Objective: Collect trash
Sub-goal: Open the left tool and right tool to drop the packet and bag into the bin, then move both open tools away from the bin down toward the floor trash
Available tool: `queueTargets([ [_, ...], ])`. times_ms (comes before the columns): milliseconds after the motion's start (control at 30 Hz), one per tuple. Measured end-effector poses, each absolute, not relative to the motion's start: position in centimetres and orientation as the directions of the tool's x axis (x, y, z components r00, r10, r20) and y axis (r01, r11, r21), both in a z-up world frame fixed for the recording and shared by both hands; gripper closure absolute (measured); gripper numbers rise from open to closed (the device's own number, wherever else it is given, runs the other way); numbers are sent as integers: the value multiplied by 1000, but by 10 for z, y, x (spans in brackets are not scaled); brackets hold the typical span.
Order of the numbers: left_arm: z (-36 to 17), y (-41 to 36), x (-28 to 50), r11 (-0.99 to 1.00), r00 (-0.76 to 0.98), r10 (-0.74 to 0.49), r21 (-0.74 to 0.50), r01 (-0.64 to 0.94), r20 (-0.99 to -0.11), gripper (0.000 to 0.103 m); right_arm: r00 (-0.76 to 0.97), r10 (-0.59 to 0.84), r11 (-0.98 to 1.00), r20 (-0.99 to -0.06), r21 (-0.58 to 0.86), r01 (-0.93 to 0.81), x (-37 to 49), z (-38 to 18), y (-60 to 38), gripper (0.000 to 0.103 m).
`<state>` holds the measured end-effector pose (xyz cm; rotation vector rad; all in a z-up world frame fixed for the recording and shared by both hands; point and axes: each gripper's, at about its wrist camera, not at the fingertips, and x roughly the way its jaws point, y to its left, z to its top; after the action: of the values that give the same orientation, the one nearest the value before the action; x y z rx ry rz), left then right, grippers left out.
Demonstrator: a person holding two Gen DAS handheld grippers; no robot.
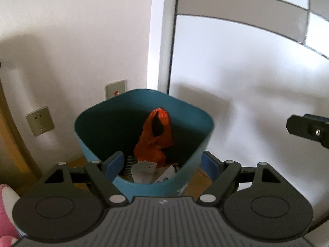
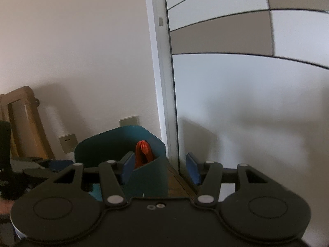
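Observation:
A teal bin stands on the floor against the wall. Inside it an orange plastic bag sticks up above crumpled white paper. My left gripper hovers over the bin's near rim, jaws wide open, blue pads clear of the trash and nothing held. A black tip of the right gripper shows at the right edge. In the right wrist view my right gripper is open and empty, a little back from the bin, with the orange bag peeking over the rim.
A white door frame and a panelled door rise right behind the bin. Wall sockets and a switch plate sit low on the wall. A wooden chair stands to the left. Pink fabric shows at the lower left.

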<state>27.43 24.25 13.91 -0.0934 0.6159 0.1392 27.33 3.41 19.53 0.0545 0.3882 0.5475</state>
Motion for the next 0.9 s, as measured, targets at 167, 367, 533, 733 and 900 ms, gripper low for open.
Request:
queueTargets([
  [167,158,224,239,991,833,85,-38,-126,-547,21,796,512,857,-323,134,-497,242,202,12,49],
  [367,173,202,205,994,854,59,-47,-97,-517,21,798,510,859,-322,138,-493,212,197,-13,48],
  [533,175,182,183,997,858,15,-56,-51,-514,21,784,524,850,-333,156,-503,192,181,-35,48],
  [733,157,160,163,998,860,-44,-63,14,-509,18,767,529,847,-362,183,-498,176,148,-60,48],
  [900,133,145,154,996,862,-74,-83,37,-502,6,765,507,860,-397,171,-482,170,110,-77,48],
])
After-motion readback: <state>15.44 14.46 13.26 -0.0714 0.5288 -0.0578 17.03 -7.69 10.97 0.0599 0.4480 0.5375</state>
